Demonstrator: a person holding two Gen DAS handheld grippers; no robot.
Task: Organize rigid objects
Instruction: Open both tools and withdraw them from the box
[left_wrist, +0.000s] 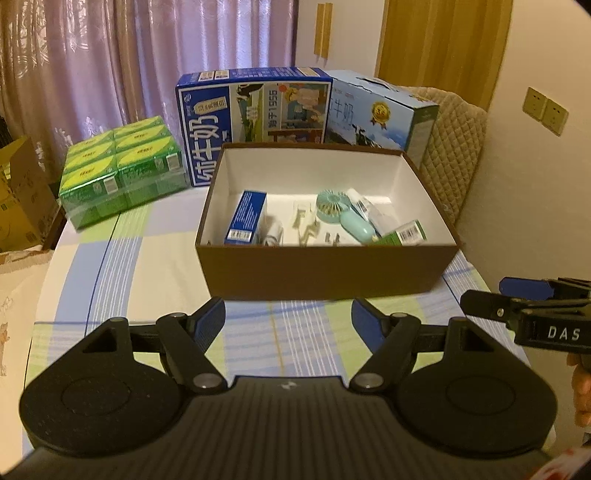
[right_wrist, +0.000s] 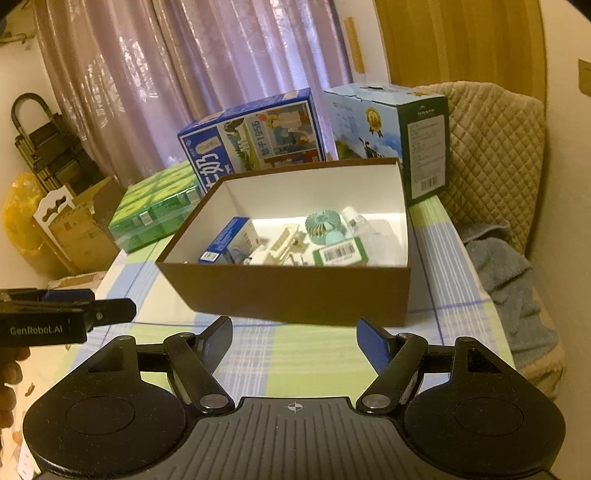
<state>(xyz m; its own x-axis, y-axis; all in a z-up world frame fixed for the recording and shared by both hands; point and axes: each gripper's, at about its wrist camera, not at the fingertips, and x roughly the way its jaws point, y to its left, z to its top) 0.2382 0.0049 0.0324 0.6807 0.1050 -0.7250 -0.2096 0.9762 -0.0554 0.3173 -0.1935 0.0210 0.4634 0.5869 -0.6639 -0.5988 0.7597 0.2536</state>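
Note:
An open brown box (left_wrist: 325, 269) with a white inside stands on the checked tablecloth; it also shows in the right wrist view (right_wrist: 295, 291). Inside lie a blue carton (left_wrist: 246, 217), a teal hand fan (left_wrist: 338, 210), a white bottle (left_wrist: 360, 205), a green barcoded carton (left_wrist: 404, 233) and cream clips (left_wrist: 306, 229). The same fan (right_wrist: 323, 227) and green carton (right_wrist: 340, 253) show in the right wrist view. My left gripper (left_wrist: 288, 317) is open and empty, in front of the box. My right gripper (right_wrist: 294, 336) is open and empty, also in front of it.
Two milk cartons (left_wrist: 255, 118) (left_wrist: 380, 114) stand behind the box, a green shrink-wrapped pack (left_wrist: 122, 170) to their left. A quilted chair back (right_wrist: 491, 155) and a grey towel (right_wrist: 513, 280) lie to the right. Cardboard boxes (right_wrist: 81, 229) stand on the floor left.

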